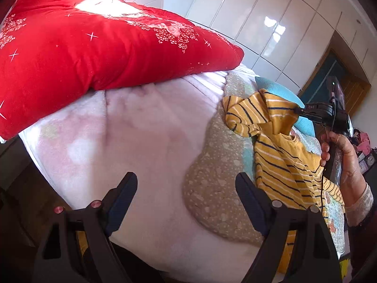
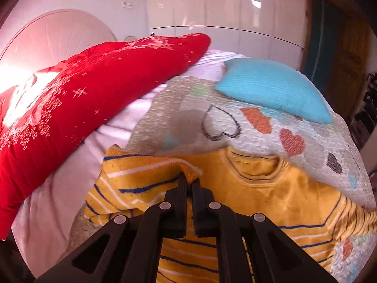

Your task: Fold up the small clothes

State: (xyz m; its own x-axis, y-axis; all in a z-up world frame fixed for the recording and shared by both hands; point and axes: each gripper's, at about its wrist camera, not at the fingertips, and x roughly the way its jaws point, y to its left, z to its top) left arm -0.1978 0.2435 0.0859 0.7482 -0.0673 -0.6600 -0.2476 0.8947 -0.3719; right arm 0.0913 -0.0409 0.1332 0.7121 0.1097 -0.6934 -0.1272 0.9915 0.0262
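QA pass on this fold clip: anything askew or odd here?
Only the yellow striped top: it lies rumpled, one sleeve bunched and lifted in the right gripper, jaws shut on it. Left gripper hangs open over the pink blanket. No damage visible.

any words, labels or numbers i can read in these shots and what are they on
"HAPPY", pale letters on the top corner of the red quilt, seen by the left wrist camera.
Small print on the right gripper: too small to read.
Clock-like items at the far right edge: too blurred to read.
No text on the striped yellow sweater, the blue pillow or the heart-print cover.
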